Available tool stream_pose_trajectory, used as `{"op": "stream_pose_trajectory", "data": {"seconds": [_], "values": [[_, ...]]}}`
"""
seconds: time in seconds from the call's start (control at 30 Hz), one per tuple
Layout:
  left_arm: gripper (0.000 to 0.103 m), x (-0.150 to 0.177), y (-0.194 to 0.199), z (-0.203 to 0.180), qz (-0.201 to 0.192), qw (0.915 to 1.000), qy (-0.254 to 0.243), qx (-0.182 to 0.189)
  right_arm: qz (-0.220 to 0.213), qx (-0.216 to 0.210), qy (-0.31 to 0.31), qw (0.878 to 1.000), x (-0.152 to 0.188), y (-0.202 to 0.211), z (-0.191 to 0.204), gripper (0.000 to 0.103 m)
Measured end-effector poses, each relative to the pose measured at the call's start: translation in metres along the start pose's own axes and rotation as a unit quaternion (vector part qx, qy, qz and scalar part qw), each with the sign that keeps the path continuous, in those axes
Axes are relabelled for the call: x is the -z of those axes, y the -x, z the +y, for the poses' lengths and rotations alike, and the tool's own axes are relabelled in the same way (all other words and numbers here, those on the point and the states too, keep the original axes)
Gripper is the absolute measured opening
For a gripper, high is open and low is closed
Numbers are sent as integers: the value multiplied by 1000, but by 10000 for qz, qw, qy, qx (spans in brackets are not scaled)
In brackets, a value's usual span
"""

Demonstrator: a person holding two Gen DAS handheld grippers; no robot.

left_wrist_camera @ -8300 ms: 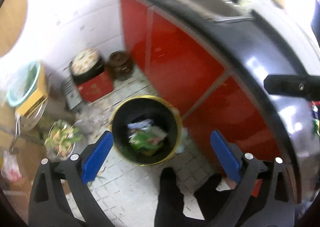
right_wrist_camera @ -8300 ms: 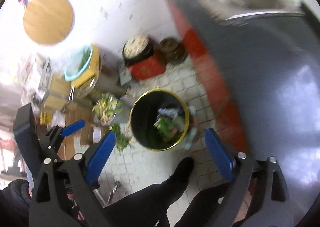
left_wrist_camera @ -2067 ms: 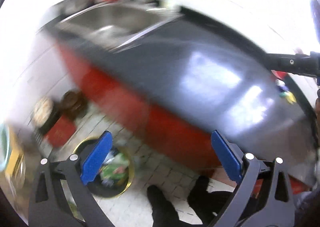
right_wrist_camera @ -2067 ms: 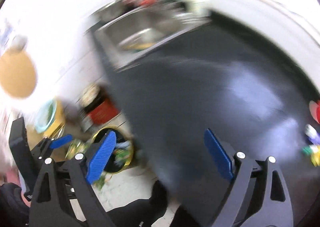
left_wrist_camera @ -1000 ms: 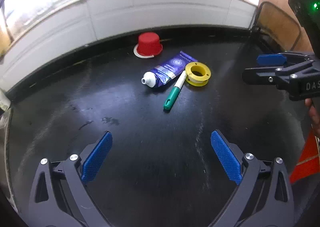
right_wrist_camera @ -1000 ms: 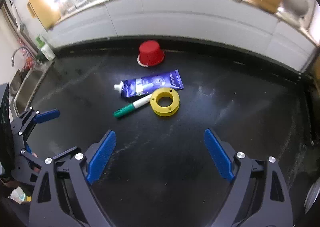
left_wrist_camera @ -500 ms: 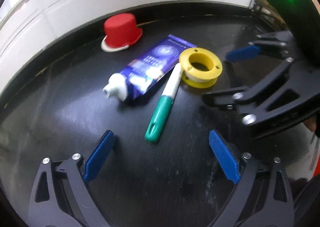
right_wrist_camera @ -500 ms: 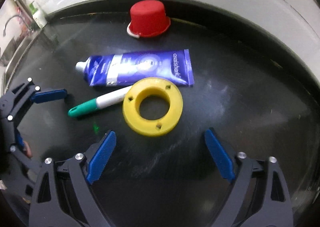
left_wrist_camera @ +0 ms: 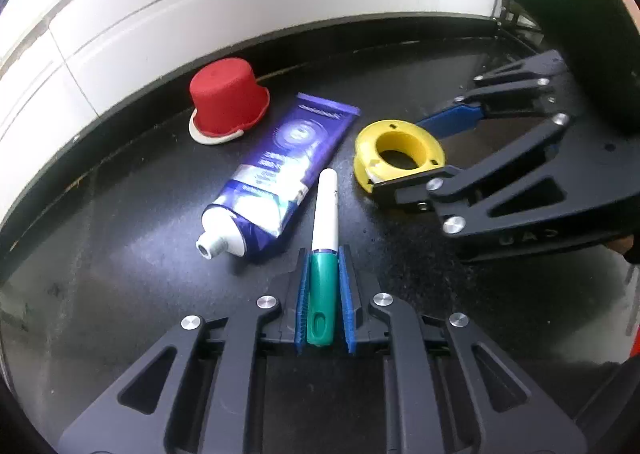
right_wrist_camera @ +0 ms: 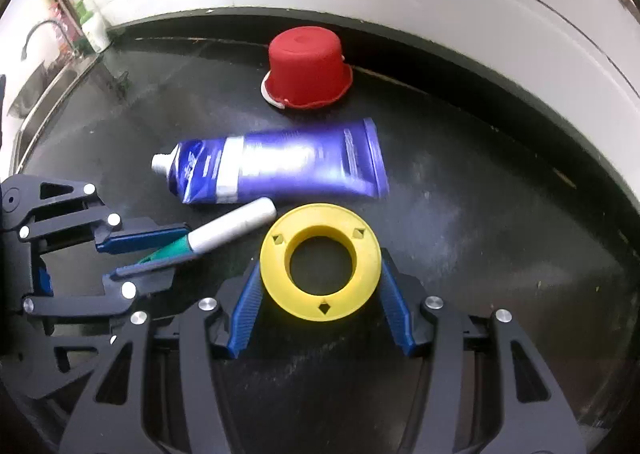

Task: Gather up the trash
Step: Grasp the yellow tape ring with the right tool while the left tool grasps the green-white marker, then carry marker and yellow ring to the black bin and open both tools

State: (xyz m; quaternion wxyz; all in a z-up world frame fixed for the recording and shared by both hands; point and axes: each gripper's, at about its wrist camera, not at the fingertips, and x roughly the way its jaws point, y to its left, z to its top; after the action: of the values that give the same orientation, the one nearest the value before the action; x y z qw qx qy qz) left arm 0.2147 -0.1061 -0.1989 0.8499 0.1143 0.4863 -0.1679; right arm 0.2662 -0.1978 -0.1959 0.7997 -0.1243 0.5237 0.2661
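On the black counter lie a green and white pen (left_wrist_camera: 323,254), a blue toothpaste tube (left_wrist_camera: 282,170), a yellow ring spool (left_wrist_camera: 399,152) and an upturned red cup (left_wrist_camera: 226,102). My left gripper (left_wrist_camera: 323,286) is shut on the pen's green end; it also shows in the right wrist view (right_wrist_camera: 152,250). My right gripper (right_wrist_camera: 320,274) has its blue pads against both sides of the yellow spool (right_wrist_camera: 320,260), which rests on the counter. It also shows in the left wrist view (left_wrist_camera: 420,150). The tube (right_wrist_camera: 280,166) and cup (right_wrist_camera: 306,72) lie beyond.
A white tiled wall (left_wrist_camera: 200,14) runs behind the counter. A sink with a tap (right_wrist_camera: 40,66) sits at the far left in the right wrist view. The counter's back edge (right_wrist_camera: 440,54) lies just behind the red cup.
Both grippers moved down to the counter and closed: the left one onto the pen's green end, the right one around the yellow spool. Earlier they were open over the trash bin.
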Motion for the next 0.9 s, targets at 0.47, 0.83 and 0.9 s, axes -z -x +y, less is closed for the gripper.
{"op": "stream_pose_trajectory", "data": {"seconds": [0.47,0.83,0.9], "values": [[14,9,46,-4,-174,9994,273,-138,-355,172,-165,9991,18,49,3,54],[14,64,121,-2,-403,9952,816,-350,-745,237,-93,9969,53,106,56,54],[14,78,134,-2,-430,9944,868,-421,-776,226,-79,9967,61,115,69,54]]}}
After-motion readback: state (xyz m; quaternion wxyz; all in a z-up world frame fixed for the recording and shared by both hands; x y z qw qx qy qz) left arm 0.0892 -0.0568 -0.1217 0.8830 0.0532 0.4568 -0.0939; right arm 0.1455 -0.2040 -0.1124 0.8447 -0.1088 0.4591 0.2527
